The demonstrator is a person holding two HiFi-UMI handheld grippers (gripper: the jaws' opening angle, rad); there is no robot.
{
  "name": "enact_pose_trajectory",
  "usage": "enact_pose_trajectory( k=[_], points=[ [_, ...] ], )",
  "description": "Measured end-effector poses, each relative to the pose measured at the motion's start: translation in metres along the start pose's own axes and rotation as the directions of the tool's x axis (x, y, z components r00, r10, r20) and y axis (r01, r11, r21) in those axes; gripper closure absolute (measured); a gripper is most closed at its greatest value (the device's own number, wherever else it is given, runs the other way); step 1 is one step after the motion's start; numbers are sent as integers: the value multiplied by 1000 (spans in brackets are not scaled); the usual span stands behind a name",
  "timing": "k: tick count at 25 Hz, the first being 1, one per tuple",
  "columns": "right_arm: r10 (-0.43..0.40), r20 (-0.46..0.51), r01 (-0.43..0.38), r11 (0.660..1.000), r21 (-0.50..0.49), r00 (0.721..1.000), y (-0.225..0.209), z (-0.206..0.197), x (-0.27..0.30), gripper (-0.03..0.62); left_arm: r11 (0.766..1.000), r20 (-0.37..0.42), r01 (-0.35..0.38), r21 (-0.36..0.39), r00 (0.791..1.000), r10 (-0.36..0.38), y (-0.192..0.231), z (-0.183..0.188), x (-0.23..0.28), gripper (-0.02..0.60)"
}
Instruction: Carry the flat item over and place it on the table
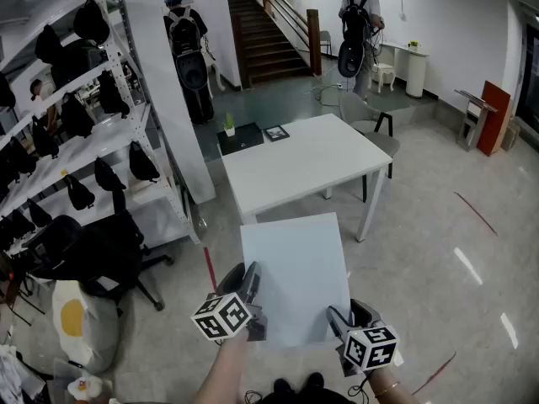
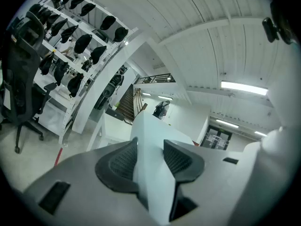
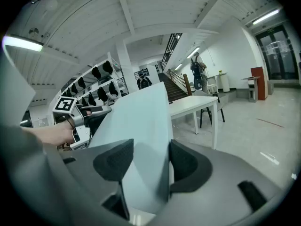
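Clamping its near edge, left gripper (image 1: 251, 286) and right gripper (image 1: 338, 318) hold 1 flat board (image 1: 295, 272) — facing the table (image 1: 303, 162).

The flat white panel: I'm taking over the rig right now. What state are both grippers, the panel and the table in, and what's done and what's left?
Left gripper: shut on the flat white panel, near its near-left corner.
Right gripper: shut on the same panel, near its near-right corner.
Panel: in the air, roughly level, over the floor and short of the white table ahead.
Table: mostly bare; a small plant and a dark mat sit at its far end.
Done: panel lifted.
Left: walk to the table, lay the panel on the bare part, open both grippers.
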State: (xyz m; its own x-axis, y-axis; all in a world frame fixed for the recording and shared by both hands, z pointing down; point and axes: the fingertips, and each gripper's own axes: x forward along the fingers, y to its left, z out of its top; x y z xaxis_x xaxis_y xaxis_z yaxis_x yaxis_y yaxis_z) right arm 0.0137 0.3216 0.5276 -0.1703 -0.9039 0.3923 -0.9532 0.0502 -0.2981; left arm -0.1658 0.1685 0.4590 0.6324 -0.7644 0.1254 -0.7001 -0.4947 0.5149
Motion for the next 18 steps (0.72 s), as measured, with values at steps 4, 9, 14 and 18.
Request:
enact_pose_trajectory(
  k=[4, 9, 14, 18],
  points=[
    [1, 3, -1, 1000, 2, 1000, -3, 1, 2, 352, 1000, 3, -1, 6, 1000, 1, -1, 0, 3, 406],
    [7, 23, -7, 1000, 7, 1000, -12, 7, 3, 349, 1000, 11, -1, 8, 1000, 1, -8, 1, 9, 407],
    [22, 34, -22, 1000, 5, 999, -19, 13, 7, 348, 1000, 25, -7, 14, 1000, 6, -13, 4, 15, 408],
    [40, 44, -39, 999, -6, 998, -23, 19, 7, 347, 1000, 38, -17, 11, 999, 16, -18, 6, 15, 410]
  ],
)
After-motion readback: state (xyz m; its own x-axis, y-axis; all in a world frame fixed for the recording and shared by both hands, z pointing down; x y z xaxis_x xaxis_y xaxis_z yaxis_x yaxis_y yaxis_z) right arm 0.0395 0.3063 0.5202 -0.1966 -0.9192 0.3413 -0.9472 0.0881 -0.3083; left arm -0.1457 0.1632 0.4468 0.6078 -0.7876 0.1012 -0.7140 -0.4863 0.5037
